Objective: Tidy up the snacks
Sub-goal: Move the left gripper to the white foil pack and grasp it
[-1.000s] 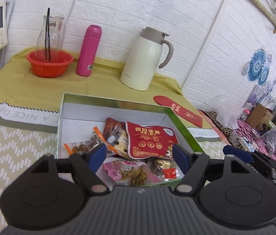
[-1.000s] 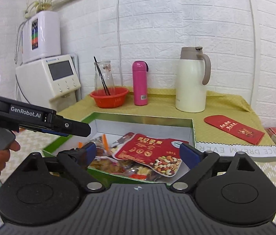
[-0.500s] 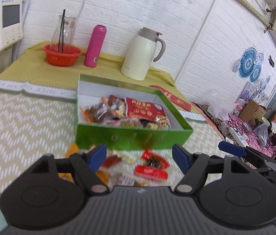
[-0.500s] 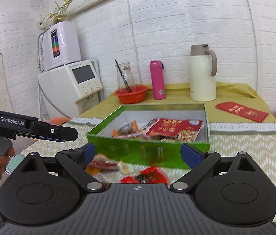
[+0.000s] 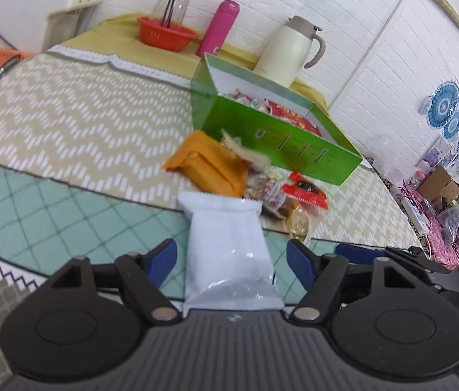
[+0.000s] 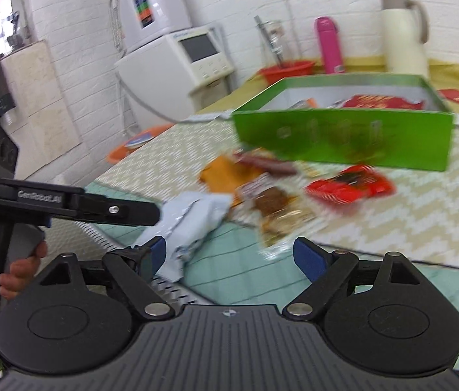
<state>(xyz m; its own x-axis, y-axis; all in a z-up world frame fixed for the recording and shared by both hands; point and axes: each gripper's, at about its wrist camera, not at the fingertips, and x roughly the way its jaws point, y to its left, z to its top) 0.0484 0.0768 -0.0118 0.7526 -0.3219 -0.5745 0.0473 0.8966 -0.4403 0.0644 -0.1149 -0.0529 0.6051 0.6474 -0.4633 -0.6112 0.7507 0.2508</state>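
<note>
**Both grippers spread over loose snacks**

Left gripper (image 5: 232, 260): jaws wide, white packet (image 5: 226, 244) lying between them, untouched. Orange packet (image 5: 211, 163) and red packet (image 5: 304, 192) beyond, before green box (image 5: 278, 143).

Right gripper (image 6: 229, 257): jaws wide, nothing held. Red packet (image 6: 350, 184) near green box (image 6: 343, 140); view blurred.

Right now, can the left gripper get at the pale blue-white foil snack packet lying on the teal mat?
Probably yes: the left gripper is open, and the pale blue-white foil snack packet lies between its fingers with nothing on top of it.
</note>
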